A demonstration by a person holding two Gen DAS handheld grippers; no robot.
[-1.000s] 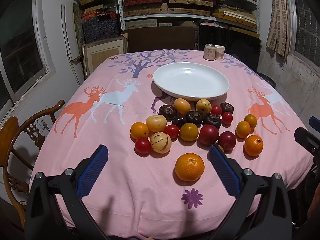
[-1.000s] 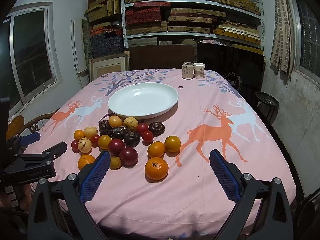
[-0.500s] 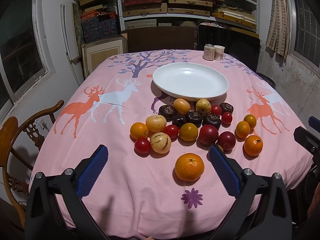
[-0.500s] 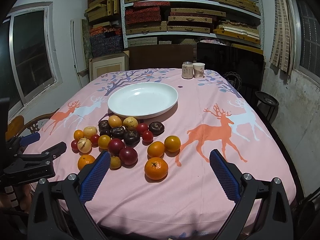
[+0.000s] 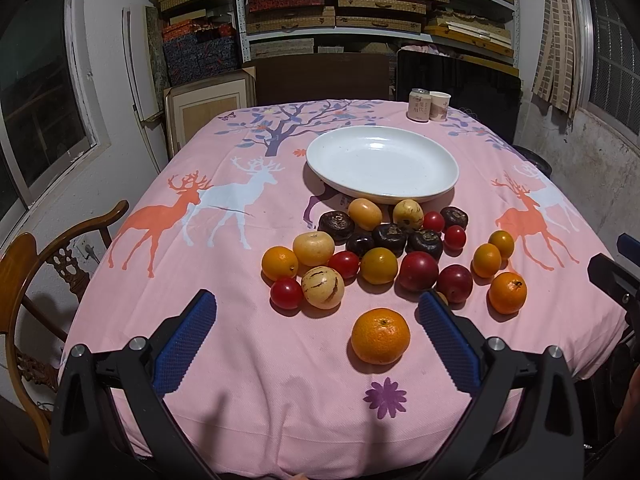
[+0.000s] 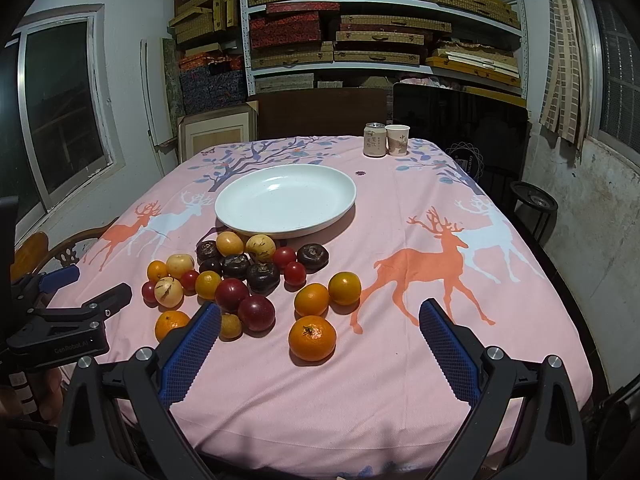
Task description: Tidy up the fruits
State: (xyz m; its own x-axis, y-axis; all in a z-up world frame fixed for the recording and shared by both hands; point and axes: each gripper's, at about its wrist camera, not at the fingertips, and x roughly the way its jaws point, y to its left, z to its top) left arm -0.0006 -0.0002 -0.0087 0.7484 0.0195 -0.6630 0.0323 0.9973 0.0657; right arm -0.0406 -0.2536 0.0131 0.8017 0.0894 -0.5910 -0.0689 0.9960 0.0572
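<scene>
Left wrist view: the left hand-held gripper (image 5: 316, 312) hangs wide open and empty over the near edge of the worktop (image 5: 240, 380), bare pink cloth between its fingers. Just ahead lies a mandarin (image 5: 380, 335), beyond it the fruit cluster (image 5: 376, 248) touching the empty white plate (image 5: 382, 164). A wooden chair (image 5: 44, 264) stands at the left edge.

Right wrist view: the right hand-held gripper (image 6: 320, 316), also spread wide and empty, faces another mandarin (image 6: 312, 337) (glossy, stem up). Open cloth lies rightward; the can (image 6: 375, 140) and paper cup (image 6: 398, 139) stand at the far edge.
</scene>
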